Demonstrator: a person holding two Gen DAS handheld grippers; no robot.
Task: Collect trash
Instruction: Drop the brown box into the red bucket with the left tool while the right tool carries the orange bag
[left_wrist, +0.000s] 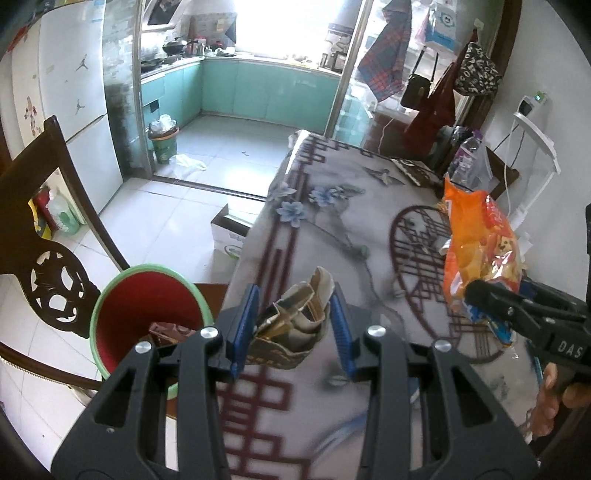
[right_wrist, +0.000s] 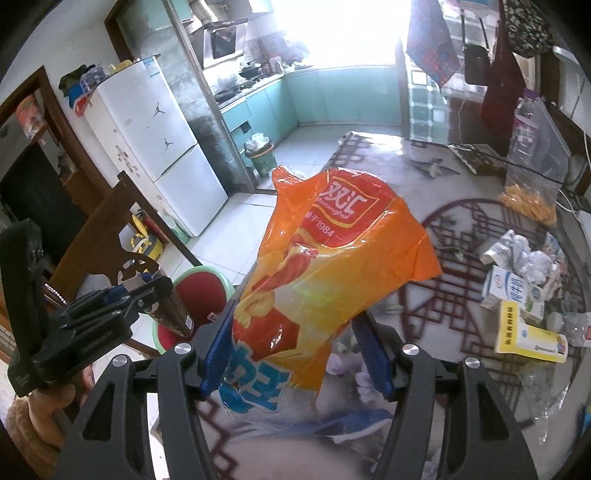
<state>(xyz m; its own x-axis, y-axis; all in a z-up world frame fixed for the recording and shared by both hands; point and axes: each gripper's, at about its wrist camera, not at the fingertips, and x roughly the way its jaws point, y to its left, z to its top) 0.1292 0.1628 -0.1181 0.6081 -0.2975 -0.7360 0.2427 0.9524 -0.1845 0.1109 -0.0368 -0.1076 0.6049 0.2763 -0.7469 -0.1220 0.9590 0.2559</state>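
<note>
The left claw (left_wrist: 293, 328) is seen closed on a crumpled brown carton (left_wrist: 295, 317), which is pinched across its flattened body between the blue pads (left_wrist: 243, 325) and held above the table (left_wrist: 332, 229) edge, just beside the green-rimmed bin (left_wrist: 144, 317). The carton is judged light and semi-stiff: its folded card walls are already collapsed, so the grip across the broad faces is considered secure, and little slip is expected. The right claw (right_wrist: 291, 350) is closed on the lower part of an orange snack bag (right_wrist: 332, 251), which is held upright above the table, its torn top flaring free. The bag is judged very light, soft and slick; the film is likely to slide or fold under pressure, and a hold on the gathered, doubled part near the bottom seam is thought safer than one on a single layer. Beyond the held items, further trash is noted on the table's right side: a white milk carton (right_wrist: 513, 291), a yellow box (right_wrist: 532, 338), crumpled white paper (right_wrist: 524, 251) and clear plastic film (right_wrist: 546, 398). The boxes are judged stiff enough to be taken across their narrow sides; the paper and film are expected to compress and should be taken at a bunched part. A second bin (left_wrist: 163, 142) is seen far off on the kitchen floor.
</note>
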